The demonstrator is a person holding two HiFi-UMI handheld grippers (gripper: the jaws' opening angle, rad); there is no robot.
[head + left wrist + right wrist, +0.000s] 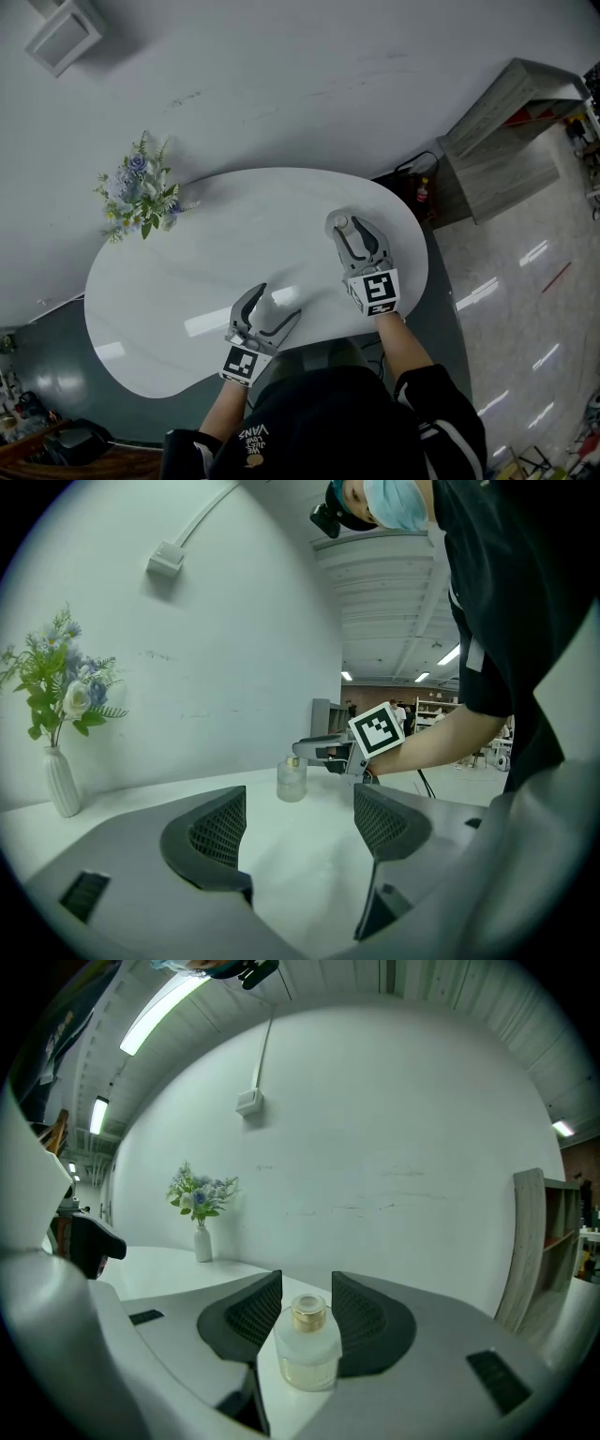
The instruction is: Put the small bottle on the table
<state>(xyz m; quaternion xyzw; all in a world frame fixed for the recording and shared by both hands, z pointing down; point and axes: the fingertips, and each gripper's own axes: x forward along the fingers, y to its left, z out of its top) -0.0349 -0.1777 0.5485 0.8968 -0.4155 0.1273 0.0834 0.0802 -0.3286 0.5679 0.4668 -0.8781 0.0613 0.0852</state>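
Now my right gripper [307, 1285] is closed narrow on the bottle [307, 1349], pads against its sides. It's upright on the table [234, 244], at about 1 o'clock from me, with a gold cap [308, 1312] and pale liquid in its lower part. My left gripper [298, 808] gapes wide, empty. At 10 o'clock a vase [63, 780] holds flowers [56, 682].

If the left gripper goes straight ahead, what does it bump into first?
Probably the bottle, straight ahead between the left gripper's open jaws, with only bare table before it. The right gripper holds that bottle. Depth is hard to judge.
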